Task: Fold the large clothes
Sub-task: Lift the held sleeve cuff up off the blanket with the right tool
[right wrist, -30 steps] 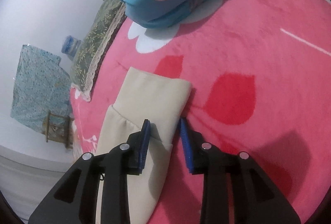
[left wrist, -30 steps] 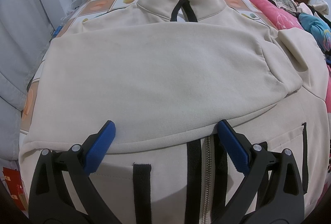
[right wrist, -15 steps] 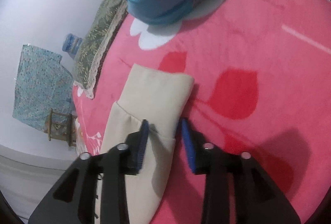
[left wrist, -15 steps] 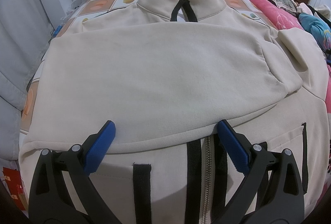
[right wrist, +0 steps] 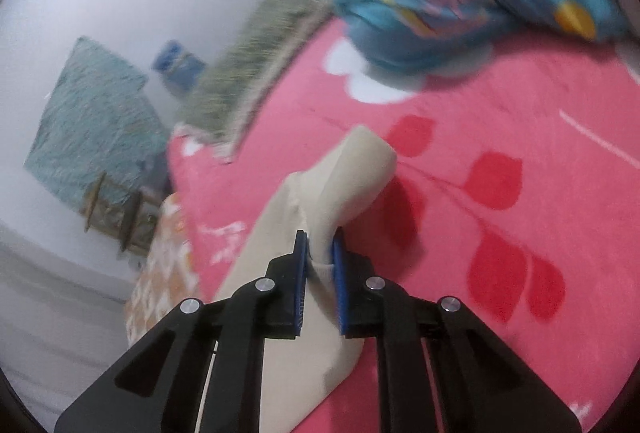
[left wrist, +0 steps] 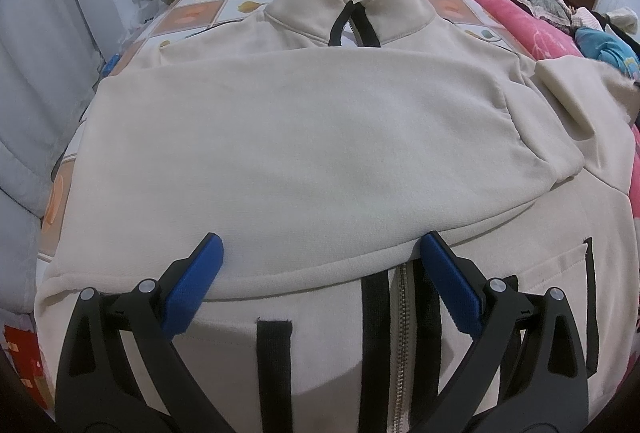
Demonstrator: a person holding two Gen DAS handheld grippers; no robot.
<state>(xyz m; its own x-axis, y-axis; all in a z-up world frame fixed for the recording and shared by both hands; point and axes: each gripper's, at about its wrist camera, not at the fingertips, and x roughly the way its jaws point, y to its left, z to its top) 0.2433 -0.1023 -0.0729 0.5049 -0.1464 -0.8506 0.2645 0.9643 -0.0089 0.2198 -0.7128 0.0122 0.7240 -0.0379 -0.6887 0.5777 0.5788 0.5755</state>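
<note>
The right gripper [right wrist: 320,257] has just been closing, and its blue pads now pinch the cuff end of the loose sleeve [right wrist: 352,185], which bunches up between them and lifts clear of the pink blanket [right wrist: 500,253]. The left gripper [left wrist: 320,273] hangs with its jaws wide apart over the jacket [left wrist: 304,161], gripping nothing.

The cream jacket lies face up across the bed, collar [left wrist: 352,9] at the far side, zip [left wrist: 400,345] running toward me. One sleeve is already laid across the chest; its cuff [left wrist: 560,157] rests near the jacket's right edge. The sleeve now in hand trails off that same edge onto the blanket.

To my eye the step is bringing this second sleeve across the body. Doing it well means carrying the cuff high enough that the fabric does not drag the shoulder seam out of line, then sweeping it across in one arc so it settles flat on top of the first sleeve. The pinch looks narrow, taking only a fold of the cuff, so a slow, steady carry seems wiser than a flick; thick fleece could slip out. The idle gripper might press down near the shoulder to hold the body still. The blue bundle [right wrist: 472,1] beyond lies well clear of the path.
</note>
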